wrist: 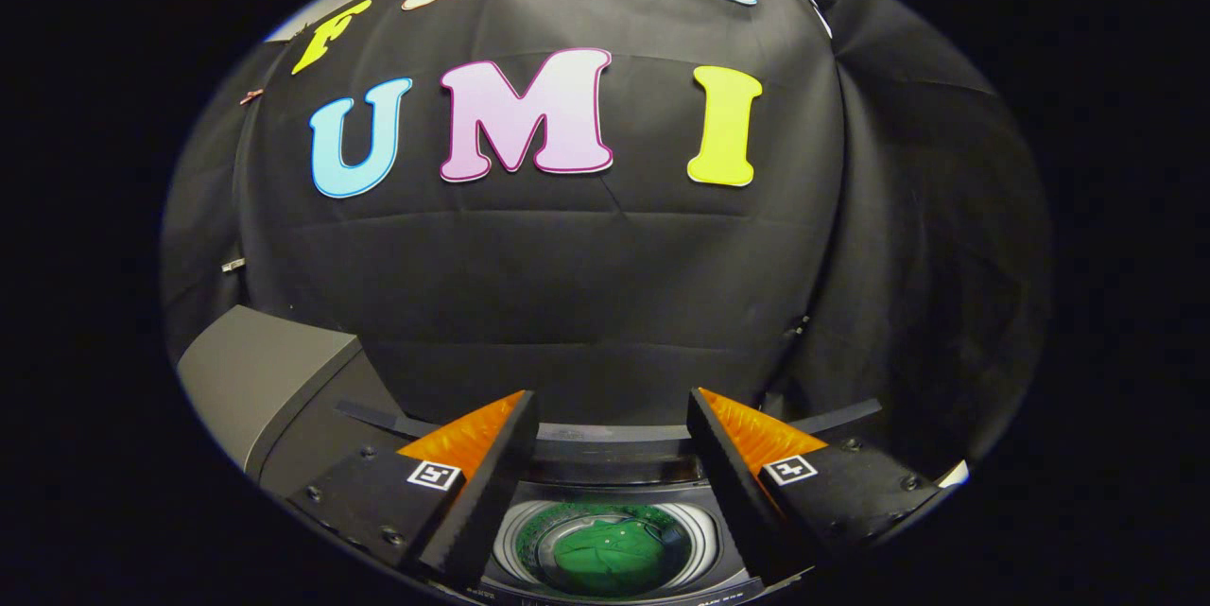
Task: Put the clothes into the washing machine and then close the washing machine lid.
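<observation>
A green garment lies bunched at the bottom of the washing machine's round drum, seen from above between and below my fingers. My gripper hangs open over the machine's top opening, its two fingers spread wide with nothing between them. The machine's dark top panel runs just beyond the drum. To the left, a grey slab stands tilted up beside the opening; it looks like the raised lid.
The booth's black cloth wall hangs close behind the machine. More folds of the cloth drape on the right.
</observation>
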